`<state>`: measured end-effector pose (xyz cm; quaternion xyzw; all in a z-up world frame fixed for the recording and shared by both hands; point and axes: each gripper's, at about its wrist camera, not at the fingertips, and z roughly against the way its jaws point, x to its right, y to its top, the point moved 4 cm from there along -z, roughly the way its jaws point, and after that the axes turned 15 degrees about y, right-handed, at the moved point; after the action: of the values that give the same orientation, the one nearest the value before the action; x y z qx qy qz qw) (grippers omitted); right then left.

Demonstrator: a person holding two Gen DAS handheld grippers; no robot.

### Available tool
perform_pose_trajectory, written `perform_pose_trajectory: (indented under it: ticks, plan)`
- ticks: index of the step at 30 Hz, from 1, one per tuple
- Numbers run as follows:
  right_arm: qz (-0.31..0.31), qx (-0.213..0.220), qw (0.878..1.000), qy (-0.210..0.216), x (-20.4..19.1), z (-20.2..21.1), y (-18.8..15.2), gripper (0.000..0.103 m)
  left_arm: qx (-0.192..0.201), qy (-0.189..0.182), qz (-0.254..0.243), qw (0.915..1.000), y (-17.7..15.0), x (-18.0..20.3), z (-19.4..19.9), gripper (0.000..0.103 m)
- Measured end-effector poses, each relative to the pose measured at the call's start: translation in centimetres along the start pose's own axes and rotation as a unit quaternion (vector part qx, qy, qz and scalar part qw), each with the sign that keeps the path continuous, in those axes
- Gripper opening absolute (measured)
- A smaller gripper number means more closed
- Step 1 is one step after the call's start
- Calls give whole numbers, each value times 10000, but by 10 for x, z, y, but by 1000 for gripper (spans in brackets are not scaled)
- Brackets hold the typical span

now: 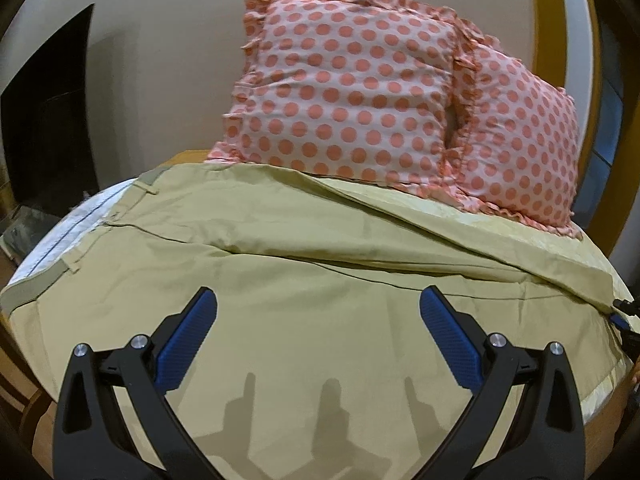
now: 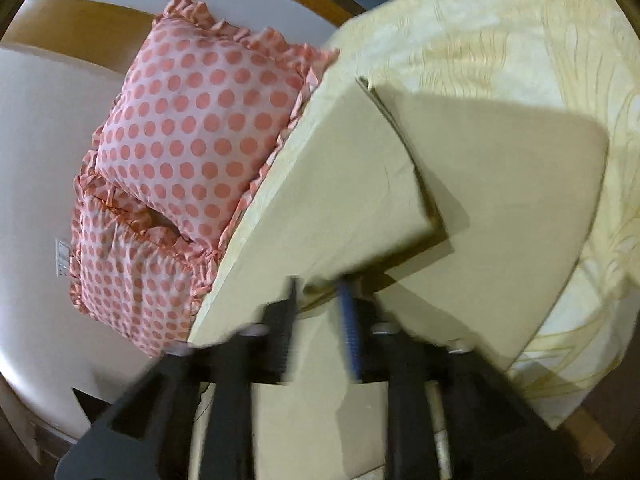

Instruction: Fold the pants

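close behind pants (image 1: 304, 248): two pink dotted pillows (image 1: 352, 88) against beige wall (image 1: 160, 80), touching far edge of cloth. pants spread flat on bed with pale yellow sheet (image 2: 520, 40). left gripper (image 1: 318, 320) wide apart, nothing held, just above khaki cloth. right gripper (image 2: 320, 320) blurred, fingers nearly together, lifted trouser leg between them; grip itself hard to make out. dark opening (image 1: 48, 120) at left.

The left gripper (image 1: 318, 312) is hovering with its blue-padded fingers (image 1: 188, 340) spread wide, gripping nothing. The right gripper (image 2: 320, 300) is blurring, its jaws pinching close together on khaki cloth.
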<state>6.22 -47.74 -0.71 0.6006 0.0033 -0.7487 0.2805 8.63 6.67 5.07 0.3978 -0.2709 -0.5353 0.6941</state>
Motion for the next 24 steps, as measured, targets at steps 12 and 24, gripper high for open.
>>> perform_pose_trajectory:
  ticks: [12,24]
  plan:
    - [-19,26,9998,-182,4,-29,22,4,-401,-417,628,9964,54,-24,-46,101]
    - [789,1387,9869,228,-15,72,38,0,-2102,85,1085,9716,101,-25,-201,90]
